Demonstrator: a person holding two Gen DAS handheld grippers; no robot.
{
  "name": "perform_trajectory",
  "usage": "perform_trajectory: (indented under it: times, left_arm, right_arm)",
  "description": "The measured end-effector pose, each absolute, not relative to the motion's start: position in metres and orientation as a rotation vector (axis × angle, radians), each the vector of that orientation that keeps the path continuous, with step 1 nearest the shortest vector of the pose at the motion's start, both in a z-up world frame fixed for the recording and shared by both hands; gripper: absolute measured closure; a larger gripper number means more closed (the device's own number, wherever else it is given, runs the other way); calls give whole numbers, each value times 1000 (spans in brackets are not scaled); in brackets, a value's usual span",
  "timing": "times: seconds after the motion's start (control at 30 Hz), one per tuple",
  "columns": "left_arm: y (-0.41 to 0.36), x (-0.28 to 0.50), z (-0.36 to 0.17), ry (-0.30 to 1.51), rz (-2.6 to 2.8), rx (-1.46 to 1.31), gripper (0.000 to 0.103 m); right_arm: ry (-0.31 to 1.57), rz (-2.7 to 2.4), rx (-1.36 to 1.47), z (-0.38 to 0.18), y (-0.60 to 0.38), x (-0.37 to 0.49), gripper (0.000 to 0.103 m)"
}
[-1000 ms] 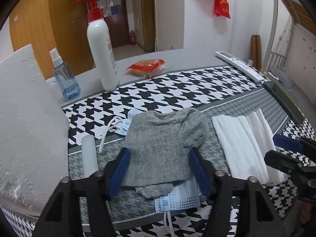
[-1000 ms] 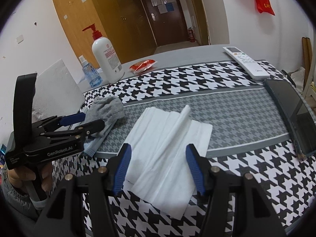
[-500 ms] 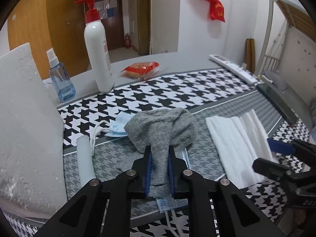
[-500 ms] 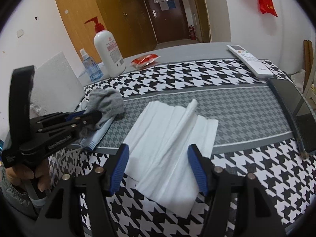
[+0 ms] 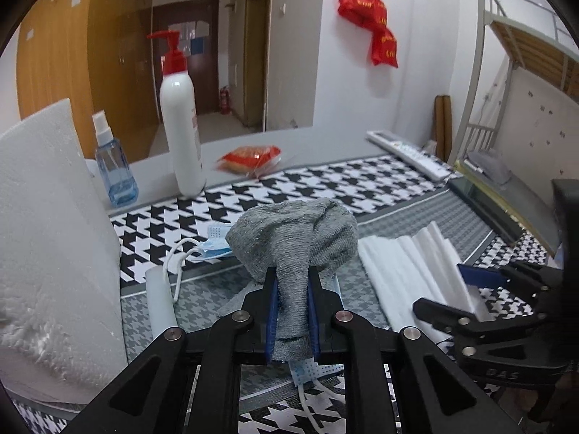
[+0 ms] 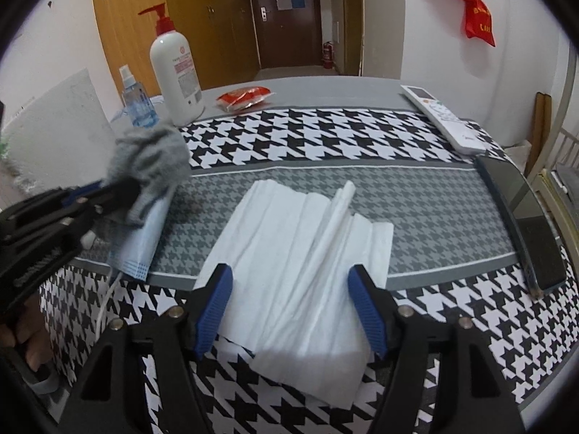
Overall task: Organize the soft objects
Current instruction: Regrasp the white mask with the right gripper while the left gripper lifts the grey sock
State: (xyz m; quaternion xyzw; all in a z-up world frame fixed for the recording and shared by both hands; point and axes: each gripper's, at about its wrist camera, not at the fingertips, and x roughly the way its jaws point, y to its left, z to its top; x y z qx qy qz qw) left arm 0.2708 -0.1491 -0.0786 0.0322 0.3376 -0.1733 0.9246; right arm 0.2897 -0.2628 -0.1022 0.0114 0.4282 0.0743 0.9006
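Observation:
A grey knitted cloth (image 5: 293, 231) is bunched up over the houndstooth table cover, and my left gripper (image 5: 292, 311) is shut on its near end. A blue face mask (image 5: 213, 246) lies partly under the cloth. The right wrist view shows the same cloth (image 6: 152, 152) hanging from the left gripper (image 6: 105, 195) above the mask (image 6: 141, 242). A folded white cloth (image 6: 300, 238) lies flat to the right. My right gripper (image 6: 293, 307) is open with its blue pads on either side of the cloth's near edge, not pressing it.
At the back left stand a white pump bottle (image 5: 179, 123) and a blue spray bottle (image 5: 114, 166), beside a red snack packet (image 5: 249, 157). A white foam block (image 5: 47, 235) fills the left. A remote (image 6: 445, 119) and a dark phone (image 6: 521, 217) lie along the right edge.
My left gripper has closed on the grey cloth and gathered it up off the mask. My right gripper has come closer over the white cloth's near edge, its jaws slightly wider.

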Motion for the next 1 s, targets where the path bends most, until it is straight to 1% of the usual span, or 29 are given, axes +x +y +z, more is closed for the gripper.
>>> perform_trajectory:
  times: [0.37,0.4,0.47,0.53,0.57,0.63,0.7,1.0]
  left_arm:
    - [-150,266,-75,673,-360,69,88]
    - [-149,265,-75,669,-365,67,88]
    - [-149,263,-73,663,-375,63,88]
    - [-147,261,-71,657,-384,51,88]
    - [-145,261,-71,657,-388,48,88]
    - [-145,259,-71,657,-393,41,88]
    - [-146,258,-71,657,-399,51,88]
    - [-146,243,-53,608,-429,49,88]
  right_arm:
    - [900,100,-47,-106,-255,294,32]
    - [901,101,-50,-106,-255,293,33]
    - [902,108,-57,-105,-254,293,50]
    - [899,115,-59,-103,-255,292,79]
    - [898,115,-58,-103,-256,291,84]
    - [894,125,-35,-103,-262,291,92]
    - [892,130,-13,-103,-266,289,94]
    - [877,191,35,-97,-269,278,94]
